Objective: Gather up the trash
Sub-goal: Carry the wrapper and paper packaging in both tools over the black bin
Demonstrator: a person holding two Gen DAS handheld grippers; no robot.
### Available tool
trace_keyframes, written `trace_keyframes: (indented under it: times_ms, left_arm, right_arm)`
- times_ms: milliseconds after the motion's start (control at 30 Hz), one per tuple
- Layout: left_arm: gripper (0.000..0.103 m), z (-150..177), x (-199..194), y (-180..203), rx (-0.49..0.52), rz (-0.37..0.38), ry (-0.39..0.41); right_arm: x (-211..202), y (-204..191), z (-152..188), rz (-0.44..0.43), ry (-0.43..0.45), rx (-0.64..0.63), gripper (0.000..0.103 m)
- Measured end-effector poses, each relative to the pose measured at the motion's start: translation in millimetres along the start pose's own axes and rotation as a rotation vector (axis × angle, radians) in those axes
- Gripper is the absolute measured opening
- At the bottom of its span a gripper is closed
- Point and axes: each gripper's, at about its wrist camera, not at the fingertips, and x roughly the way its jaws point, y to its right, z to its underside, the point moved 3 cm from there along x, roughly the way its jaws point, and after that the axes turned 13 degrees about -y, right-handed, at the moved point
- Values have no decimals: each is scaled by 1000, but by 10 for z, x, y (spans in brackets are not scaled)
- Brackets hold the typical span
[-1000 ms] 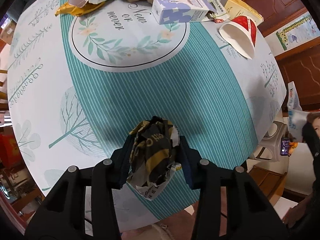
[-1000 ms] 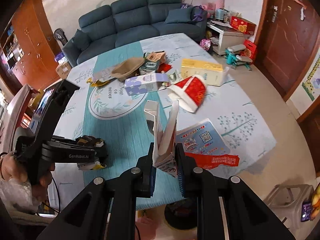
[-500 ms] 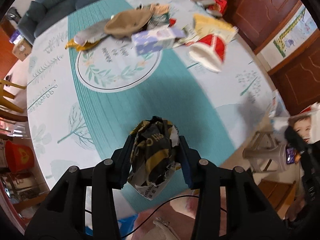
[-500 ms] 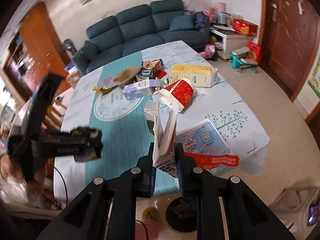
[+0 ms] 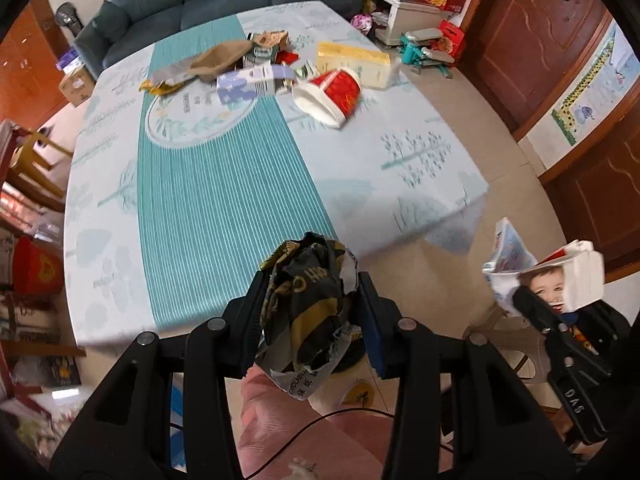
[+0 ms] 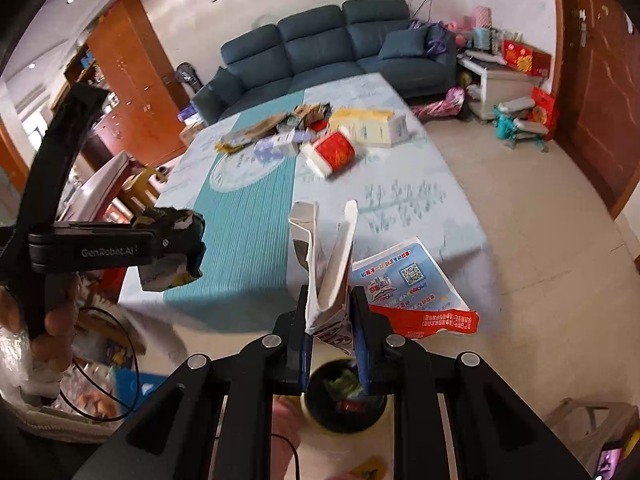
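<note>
Left gripper (image 5: 310,304) clamped on crumpled black-and-gold foil wrapper (image 5: 306,308) at 6 o'clock, right gripper (image 6: 330,322) clamped on flattened white paper carton (image 6: 326,276) above round dark trash bin (image 6: 344,396); teal-striped tablecloth (image 5: 224,200) beyond.

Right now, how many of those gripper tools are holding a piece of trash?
2: the left gripper clamps a crumpled black wrapper; the right gripper clamps a flattened carton.

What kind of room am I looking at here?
Most likely a home living room: a dark blue sofa, a cloth-covered table strewn with packaging, and wooden cabinets along the wall.
</note>
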Motion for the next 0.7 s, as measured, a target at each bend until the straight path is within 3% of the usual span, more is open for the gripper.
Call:
trace_keyframes:
  times_ms: [167,400,567,700]
  left_arm:
    - [39,374,139,254,10,-42,-62]
    - [39,679,570,372,37,-78,-135]
    - [39,809,1139,312,6,-51,-202]
    - [39,880,1813,179,-34,-20,-252]
  right_arm:
    - [146,73,374,-55,-50,-12,17]
    - [733,227,781,-113,-167,79,17]
    - [1317,355,1056,-128,-243,141,17]
    - [1894,484,1279,-118,-293,202,17]
